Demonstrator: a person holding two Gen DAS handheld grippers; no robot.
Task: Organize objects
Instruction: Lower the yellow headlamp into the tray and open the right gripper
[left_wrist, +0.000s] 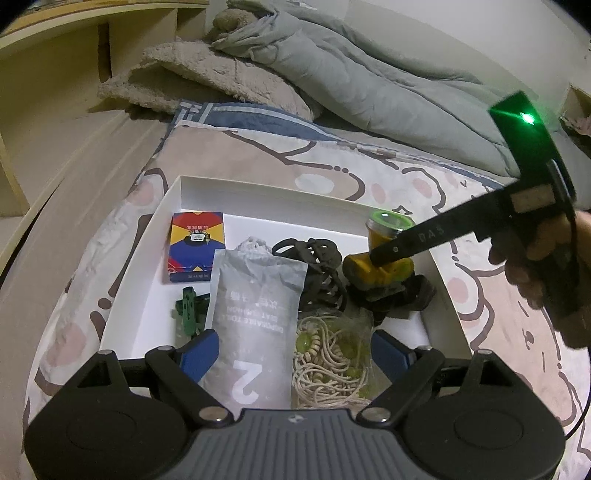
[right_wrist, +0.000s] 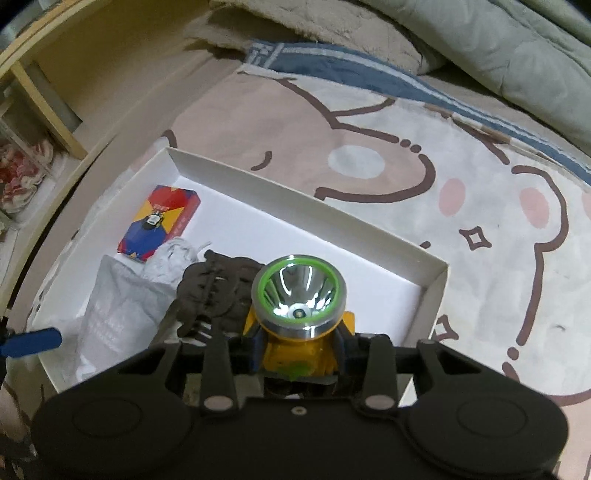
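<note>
Yellow headlamp (right_wrist: 295, 314) gripped between right tongs (right_wrist: 300, 356); over box (right_wrist: 369, 236)

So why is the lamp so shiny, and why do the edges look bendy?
Right wrist view: room light glares off the headlamp reflector. Left wrist view: a green light flares. Both views: the fisheye lens curves the box and darkens the corners.

Below me is a bed (left_wrist: 480, 295) spread with a cartoon-print blanket in beige, pink and brown. A shallow white cardboard box (left_wrist: 258, 188) sits flat on that blanket, near the bed's left edge. Behind it a folded fuzzy beige throw (left_wrist: 207, 77) lies on the bedding, with a rumpled grey-green duvet (left_wrist: 369, 85) heaped beside it to the right.
</note>
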